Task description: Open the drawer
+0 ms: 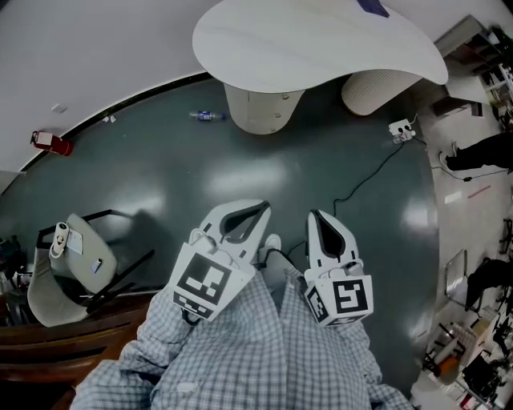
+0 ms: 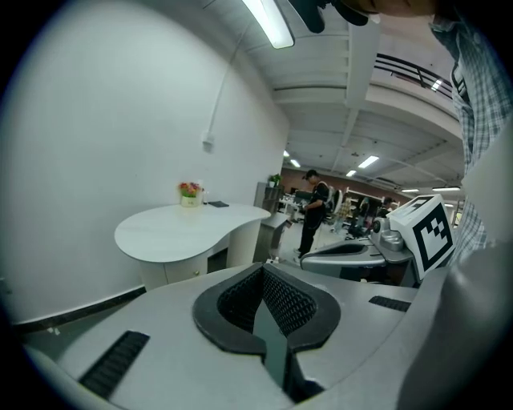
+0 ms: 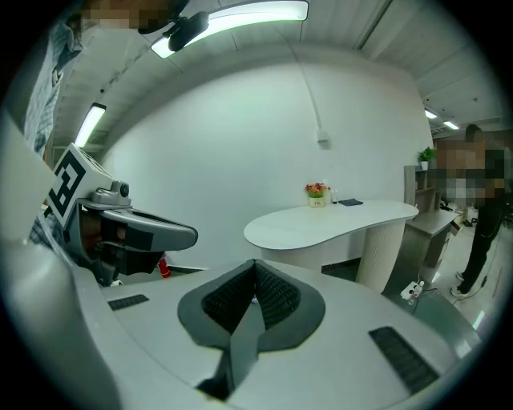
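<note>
A stretch of dark floor [image 1: 240, 168] separates the person from the white curved surface [image 1: 321, 40]. Its drawer [image 2: 180, 271] sits under the top, well apart from the tools. The left tool [image 1: 264, 207] and right tool [image 1: 313, 215] are clenched on nothing and held near the body, likely because the approach has not begun.

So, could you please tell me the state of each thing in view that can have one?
left gripper: shut, nothing between the jaws.
right gripper: shut, nothing between the jaws.
drawer under the white table: looks closed.
bottle: lying on the floor.
ceiling light: on.
</note>
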A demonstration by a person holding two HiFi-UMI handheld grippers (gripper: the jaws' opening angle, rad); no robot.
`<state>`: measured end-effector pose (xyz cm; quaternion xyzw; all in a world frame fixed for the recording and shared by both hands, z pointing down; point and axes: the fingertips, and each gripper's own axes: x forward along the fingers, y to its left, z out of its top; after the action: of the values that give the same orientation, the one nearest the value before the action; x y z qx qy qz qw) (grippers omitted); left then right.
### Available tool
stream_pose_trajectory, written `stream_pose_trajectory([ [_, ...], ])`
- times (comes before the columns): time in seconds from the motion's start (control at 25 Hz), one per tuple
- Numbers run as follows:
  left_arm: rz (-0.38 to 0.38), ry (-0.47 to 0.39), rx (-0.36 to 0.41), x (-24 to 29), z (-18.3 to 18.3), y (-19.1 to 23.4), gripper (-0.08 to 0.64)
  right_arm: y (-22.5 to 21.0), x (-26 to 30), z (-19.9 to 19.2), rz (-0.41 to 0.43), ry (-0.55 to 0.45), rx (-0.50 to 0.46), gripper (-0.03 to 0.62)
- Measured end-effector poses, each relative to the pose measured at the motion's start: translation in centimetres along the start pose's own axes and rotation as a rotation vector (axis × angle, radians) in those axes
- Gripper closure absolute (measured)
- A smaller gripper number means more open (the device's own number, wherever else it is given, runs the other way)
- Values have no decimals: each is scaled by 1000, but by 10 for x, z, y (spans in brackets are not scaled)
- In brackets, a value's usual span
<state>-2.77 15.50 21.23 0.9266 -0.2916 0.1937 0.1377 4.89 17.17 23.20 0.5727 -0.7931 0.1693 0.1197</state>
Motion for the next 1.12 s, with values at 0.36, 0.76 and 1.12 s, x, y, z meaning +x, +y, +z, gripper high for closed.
stream_pose_trajectory([
  [0.36, -76, -5, -3, 5, -5, -1, 558, -12, -16, -7, -120, 10, 19, 583],
  [0.76, -82, -4, 11, 9, -6, -4, 558, -34, -27, -16, -180, 7, 71, 584],
  [1.12, -16, -7, -14, 54, 12, -1, 558, -79, -2, -7, -100, 9, 41, 584],
])
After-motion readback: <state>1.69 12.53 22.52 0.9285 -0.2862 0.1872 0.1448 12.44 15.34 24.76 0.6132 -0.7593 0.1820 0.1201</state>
